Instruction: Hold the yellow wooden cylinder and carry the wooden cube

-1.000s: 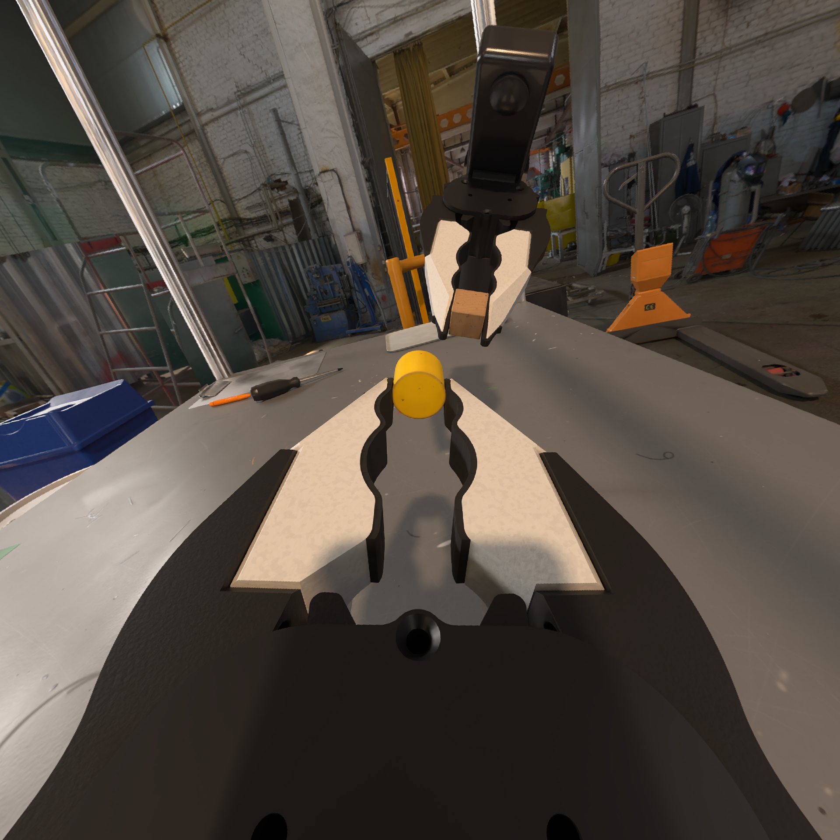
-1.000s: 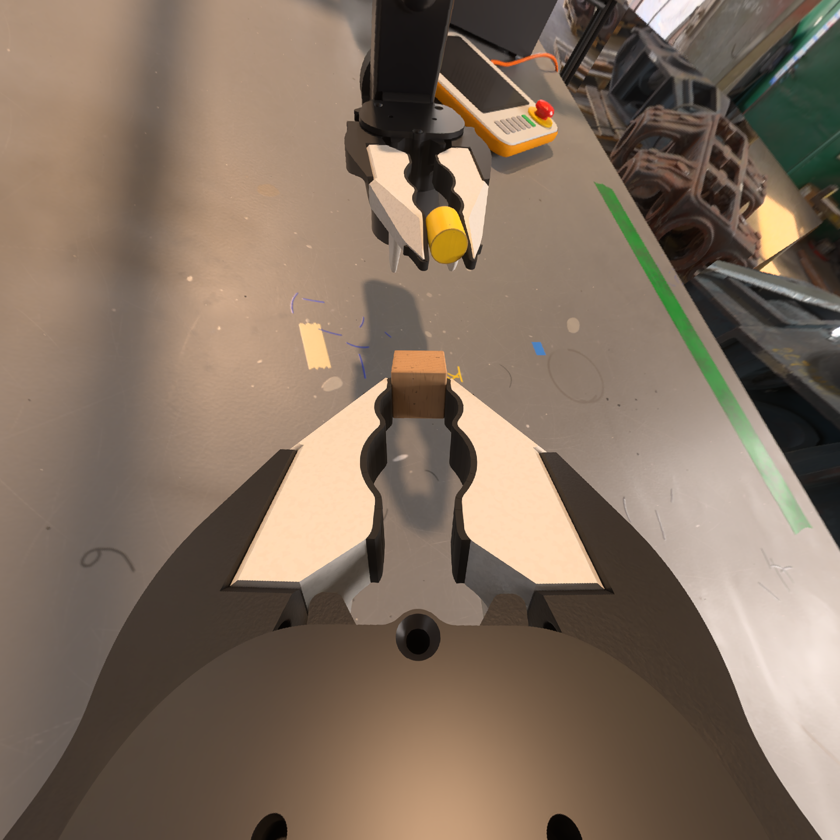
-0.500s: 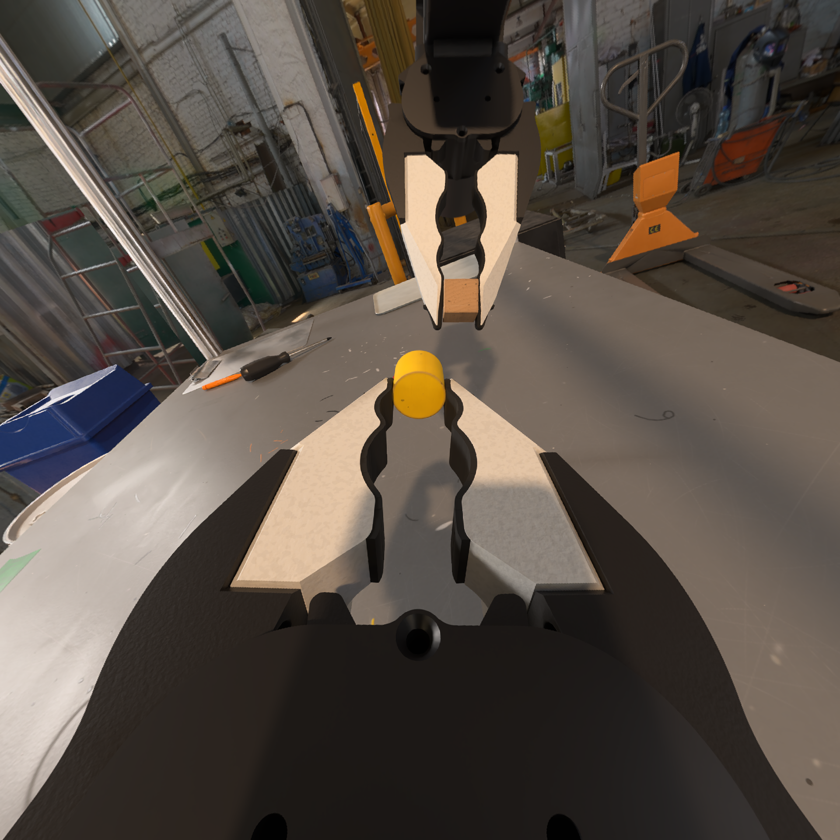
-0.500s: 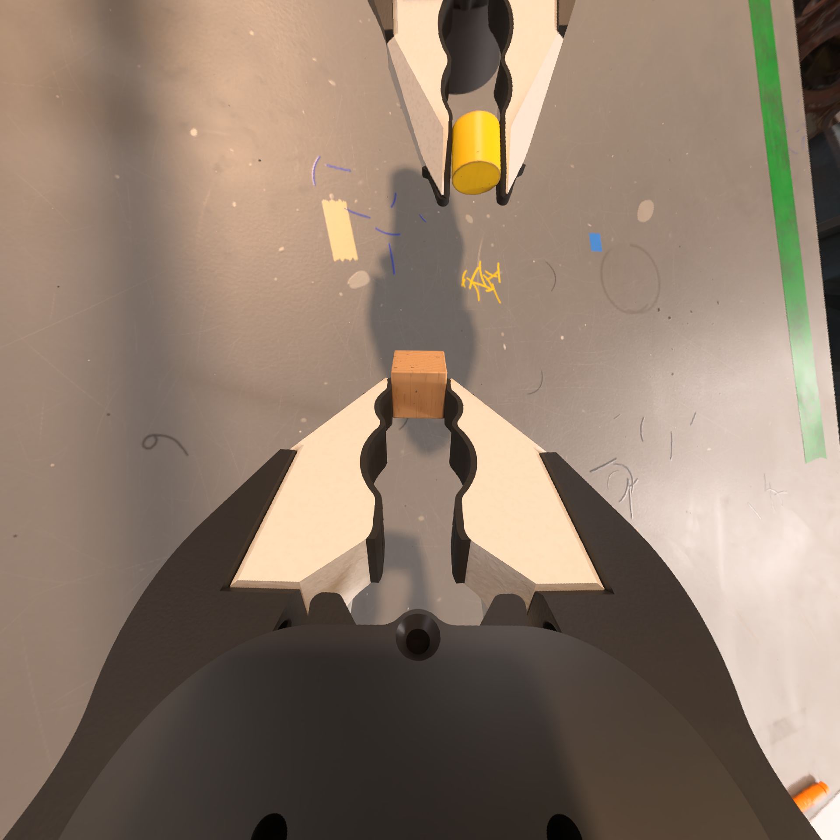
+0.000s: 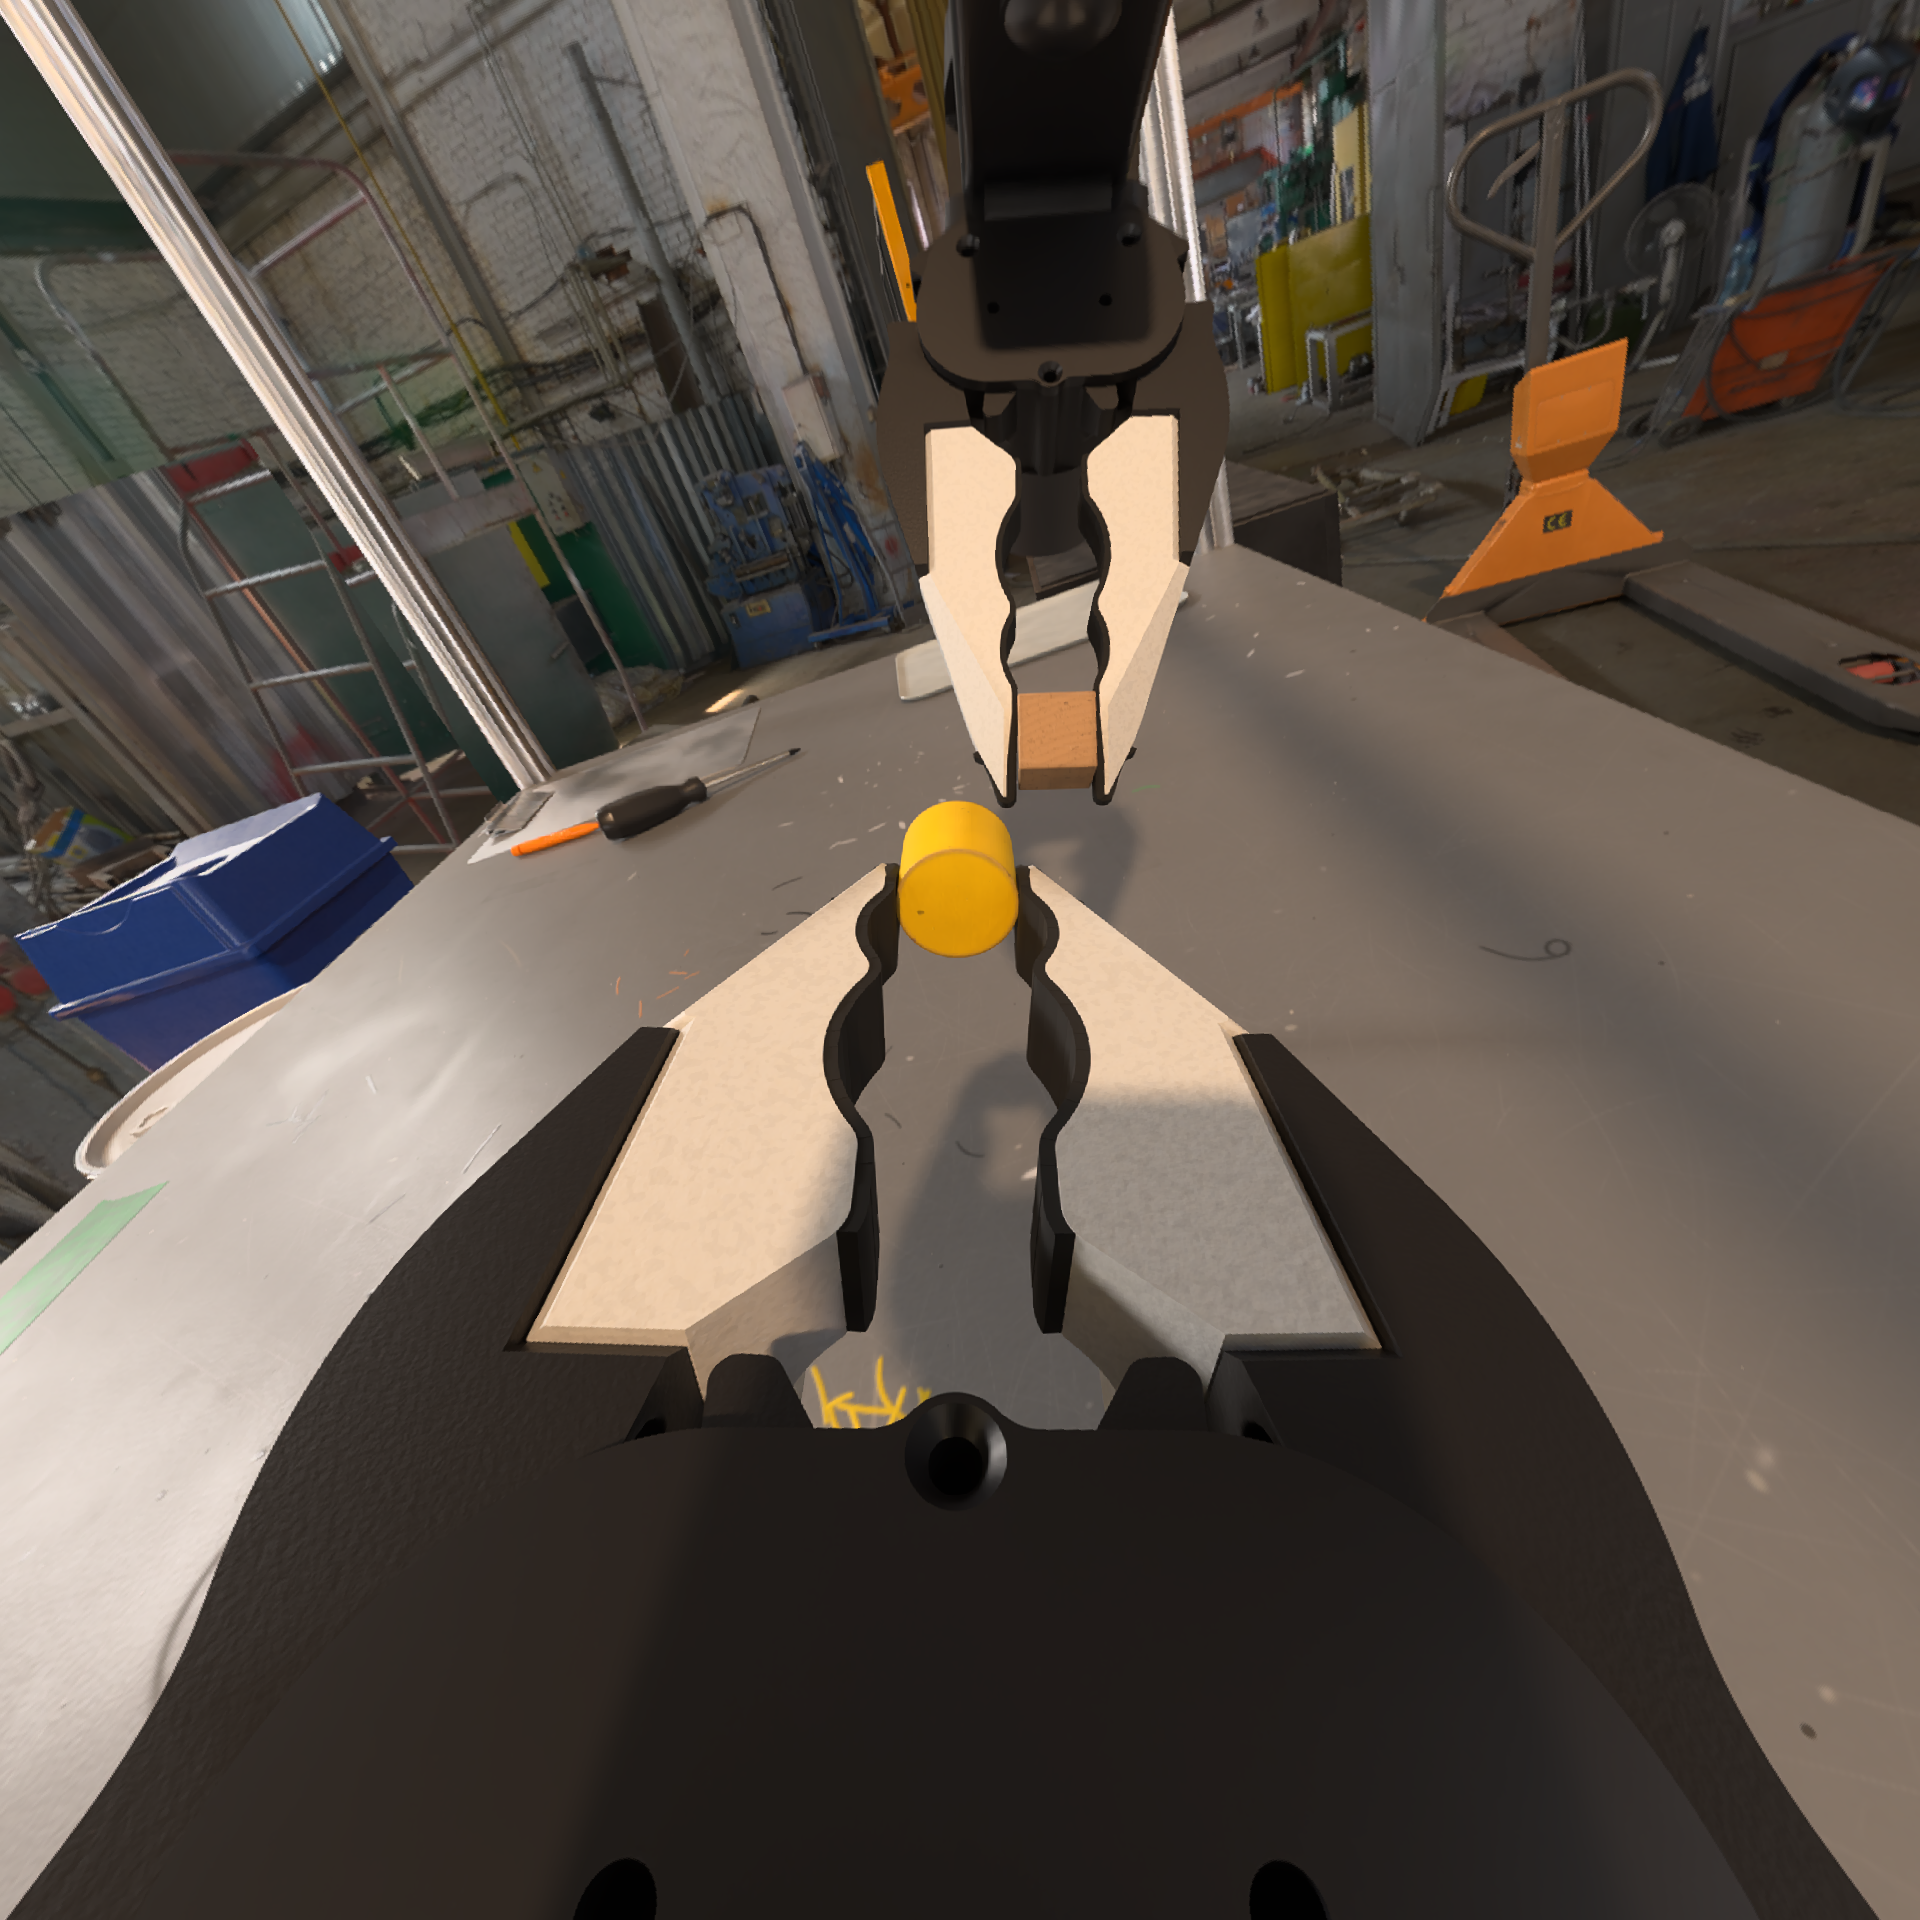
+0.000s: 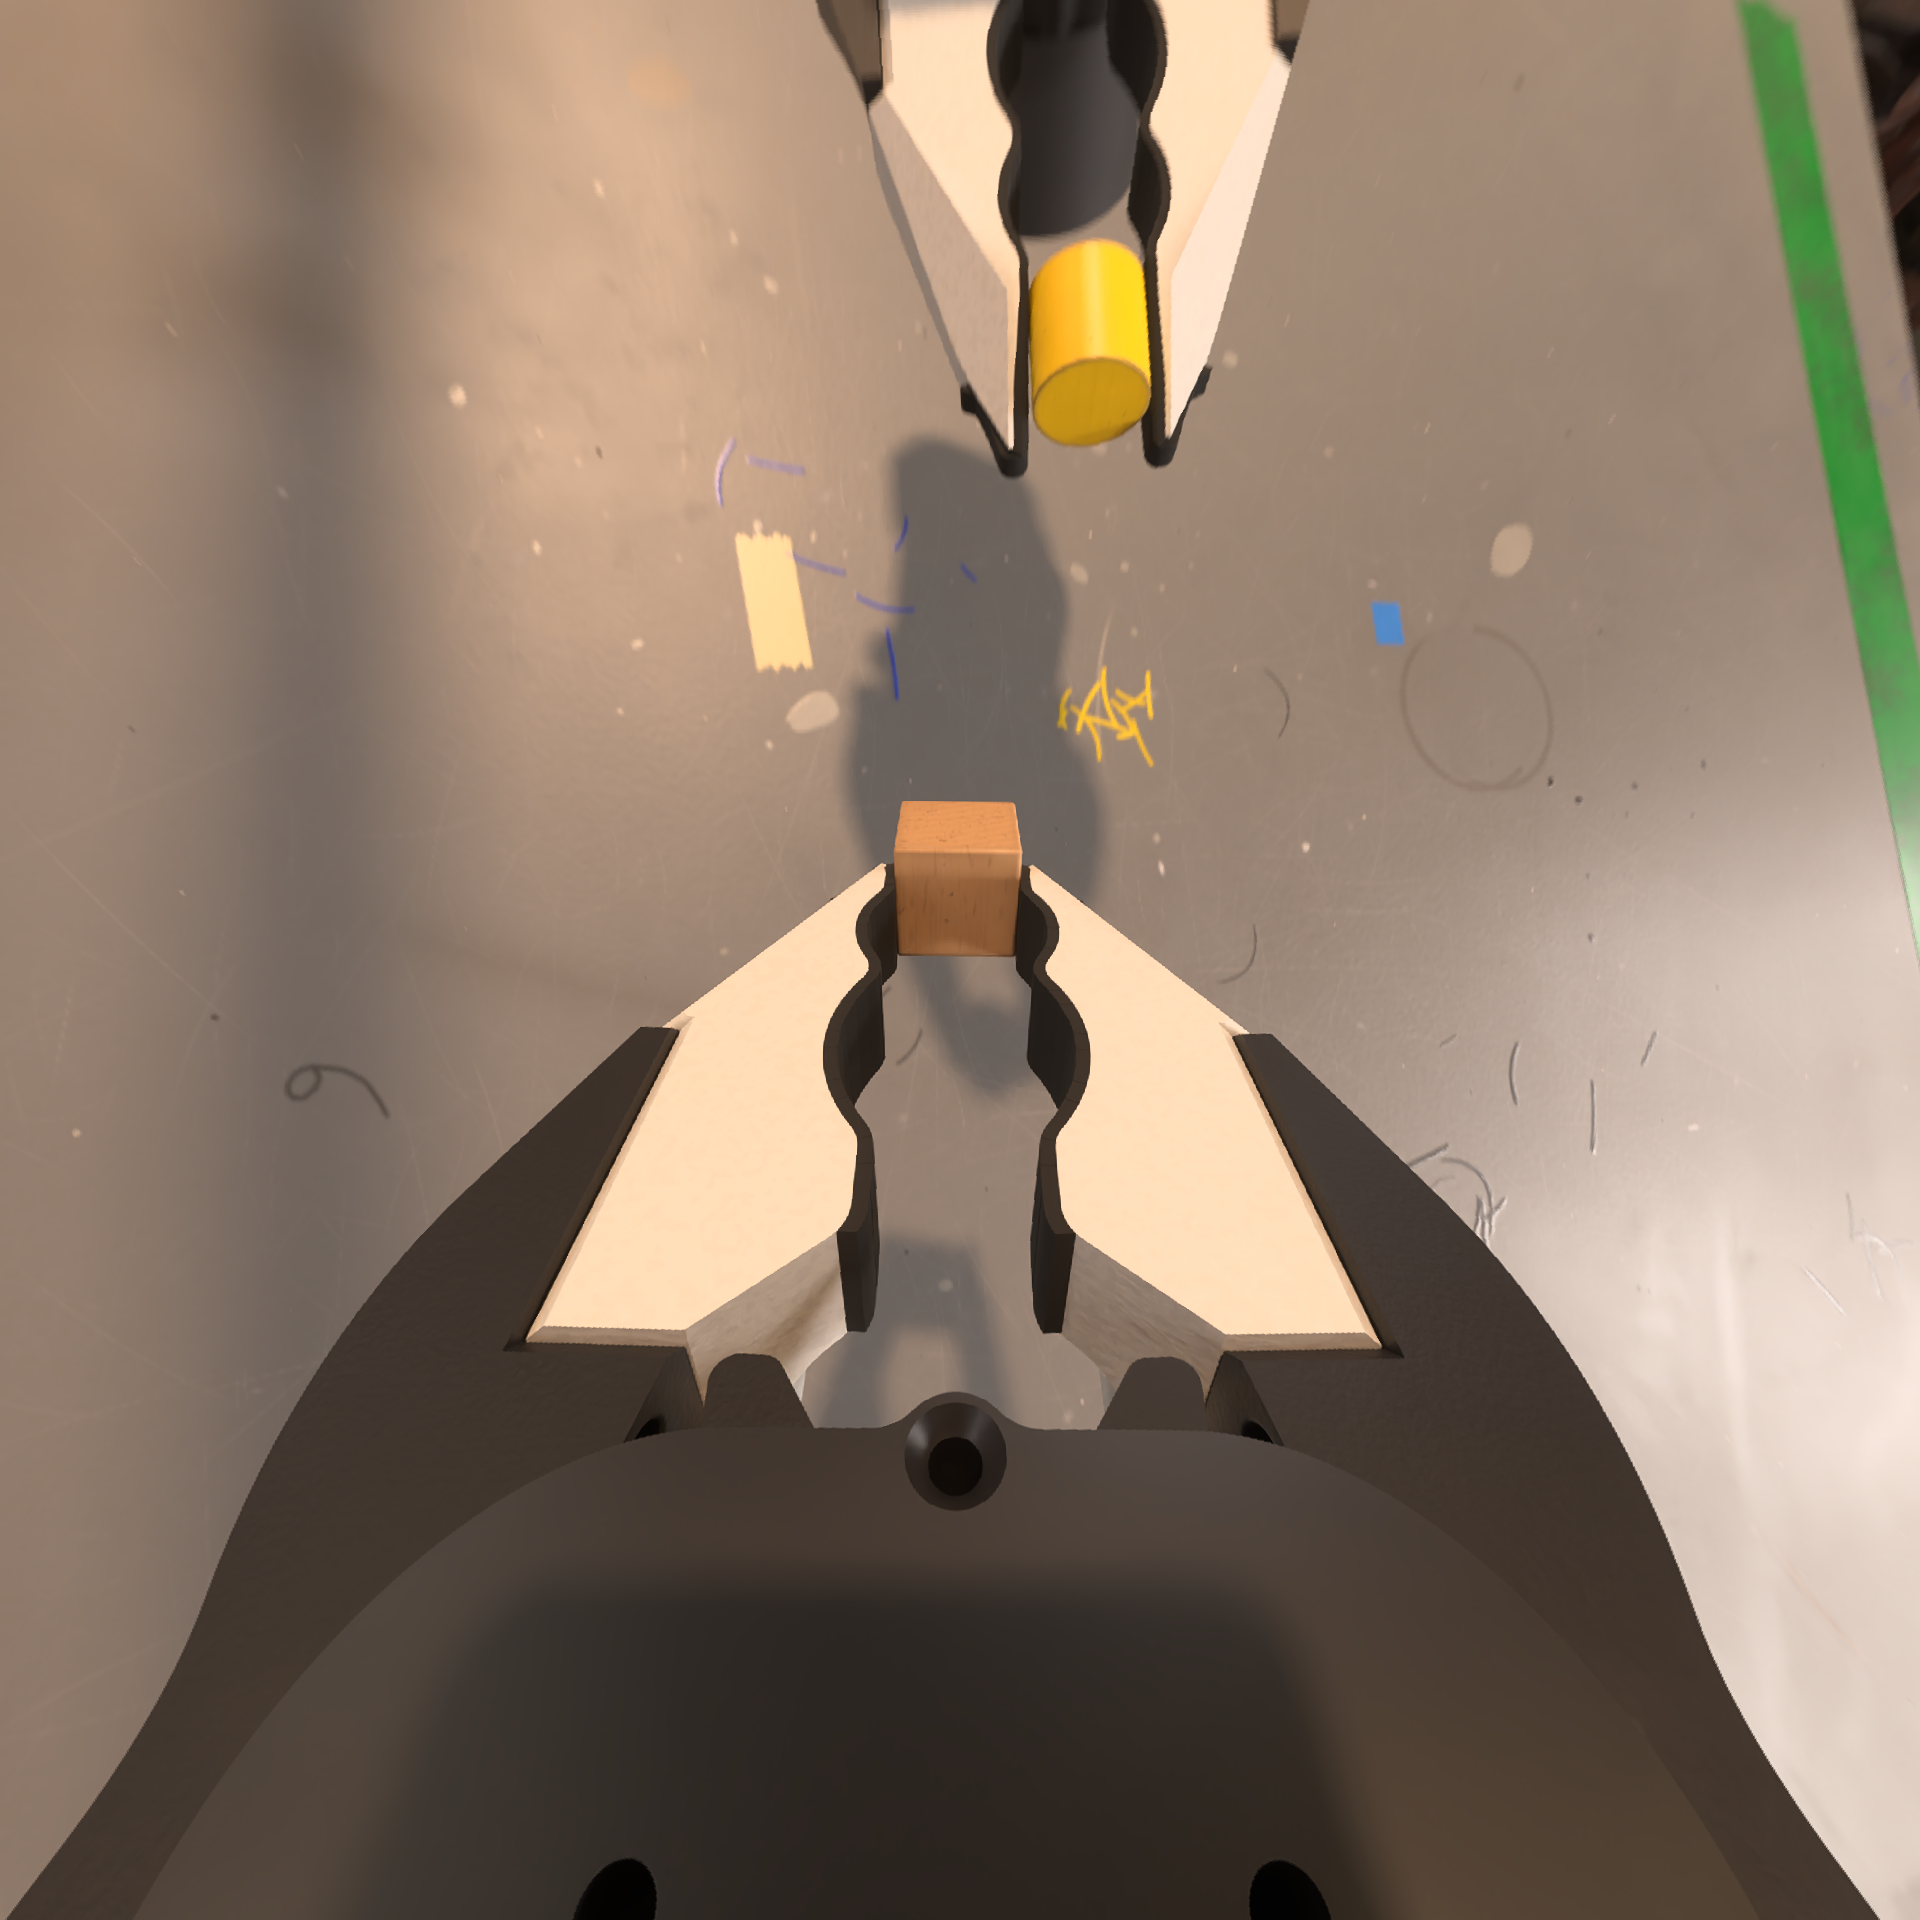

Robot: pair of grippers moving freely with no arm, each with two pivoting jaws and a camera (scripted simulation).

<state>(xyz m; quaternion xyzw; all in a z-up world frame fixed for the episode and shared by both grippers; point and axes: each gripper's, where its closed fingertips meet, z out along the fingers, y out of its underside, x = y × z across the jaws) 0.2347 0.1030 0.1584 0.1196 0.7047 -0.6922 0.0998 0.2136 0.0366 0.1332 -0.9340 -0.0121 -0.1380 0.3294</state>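
Note:
My left gripper [image 5: 956, 883] is shut on the yellow wooden cylinder [image 5: 956, 883] at its fingertips, above the grey table [image 5: 1455, 1039]. My right gripper [image 6: 956, 883] is shut on the wooden cube [image 6: 956, 883], also held above the table [image 6: 416, 831]. The two grippers face each other, tips close but apart. In the left wrist view the right gripper [image 5: 1055, 748] hangs tips down with the cube [image 5: 1057, 738] just beyond the cylinder. In the right wrist view the left gripper [image 6: 1086, 416] shows at the top with the cylinder [image 6: 1089, 348].
A black-handled screwdriver [image 5: 665, 805], an orange pen [image 5: 551, 840] and a metal sheet [image 5: 665, 748] lie at the table's far left. A blue bin [image 5: 208, 925] stands off the left edge. A green tape stripe [image 6: 1829, 364] runs along the table's right side. A yellow scribble [image 6: 1107, 712] marks the surface.
The right gripper with the cube has come closer to the left gripper and lower, its tips now just beyond the cylinder. Both grips are unchanged.

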